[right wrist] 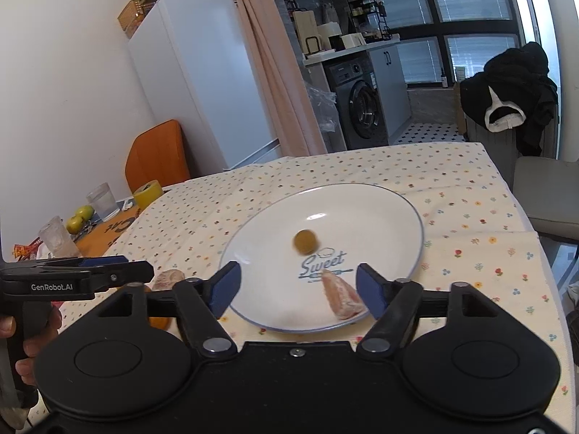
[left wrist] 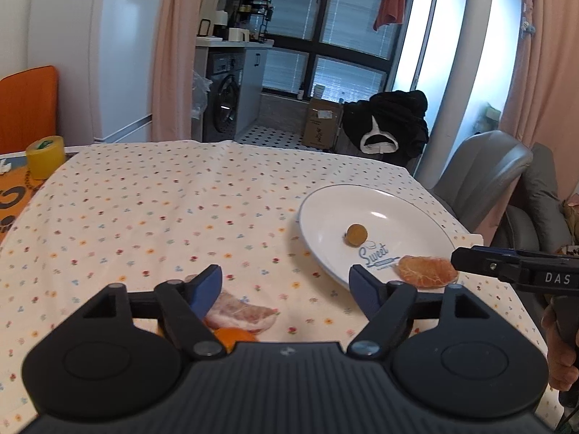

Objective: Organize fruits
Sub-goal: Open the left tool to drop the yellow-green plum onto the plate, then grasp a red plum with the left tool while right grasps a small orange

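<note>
Kitchen-dining room: white fridge far left, washing machine under a far counter, dark windows behind.

Table, covered by a flower-print tablecloth — my working surface.

White plate, blue-rimmed, "Sweet" lettering, right of centre on the cloth. On it: one small round olive-brown fruit near the middle, blurred; one peeled orange segment at the near edge.

My right gripper — jaws spread wide above the plate's near edge, the segment lying between its blue fingers, just beside the right one; I see nothing gripped.

My left gripper — jaws likewise wide apart, empty, over the cloth left of the plate.

Pale pink peeled fruit piece on the cloth, beside the left finger; whether it touches, I cannot tell. An orange fruit just nearer, partly hidden by the gripper body.

Far left: yellow tape roll, two green apples, two glasses.
</note>
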Tool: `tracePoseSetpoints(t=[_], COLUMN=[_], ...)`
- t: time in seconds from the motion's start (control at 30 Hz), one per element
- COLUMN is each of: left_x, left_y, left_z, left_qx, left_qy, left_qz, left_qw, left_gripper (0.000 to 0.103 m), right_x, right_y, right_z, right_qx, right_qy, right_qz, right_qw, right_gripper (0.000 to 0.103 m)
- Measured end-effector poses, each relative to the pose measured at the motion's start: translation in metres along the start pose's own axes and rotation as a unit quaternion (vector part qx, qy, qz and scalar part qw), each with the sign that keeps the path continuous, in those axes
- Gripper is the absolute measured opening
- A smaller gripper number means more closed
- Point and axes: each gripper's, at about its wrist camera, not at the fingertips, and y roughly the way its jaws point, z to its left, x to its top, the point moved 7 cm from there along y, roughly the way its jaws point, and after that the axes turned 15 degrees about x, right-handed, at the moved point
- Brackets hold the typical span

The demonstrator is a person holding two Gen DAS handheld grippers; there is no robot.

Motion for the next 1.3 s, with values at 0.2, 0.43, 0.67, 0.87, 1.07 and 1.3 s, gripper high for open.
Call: tracePoseSetpoints(t=[0.2, 0.43, 0.67, 0.87, 1.07, 1.3], left_x=[-0.004, -0.012, -0.022, -0.032, -0.041, -0.052], left_y=[-0.009, -0.02, -0.026, -0.032, -0.032, -0.03], left_z=[0.023, 0.048, 0.07, 0.085, 0.094, 0.1], left_qx=[0.017, 0.035, 0.045, 0.054, 0.057, 0.062], left_qy=[-0.014, -0.027, -0.044, -0.06, -0.065, -0.065], left_qz=[0.0, -0.001, 0.002, 0.005, 0.012, 0.015], left_qw=[0.9998, 0.999, 0.998, 0.9967, 0.9962, 0.9958], left_gripper=[0.08, 0.081, 0.081, 0.081, 0.081, 0.077], right_x=[-0.001, -0.003, -0.008, -0.012, -0.018, -0.027], right_y=[0.007, 0.017, 0.027, 0.036, 0.047, 0.06], right_z=[0.015, 0.034, 0.052, 0.067, 0.081, 0.095], right_qx=[0.009, 0.02, 0.035, 0.047, 0.062, 0.08], right_qy=[-0.009, -0.019, -0.032, -0.04, -0.047, -0.056], right_qz=[0.005, 0.012, 0.025, 0.039, 0.055, 0.075], right_qw=[1.0, 1.0, 0.999, 0.997, 0.995, 0.992], right_gripper=[0.082, 0.086, 0.086, 0.086, 0.086, 0.086])
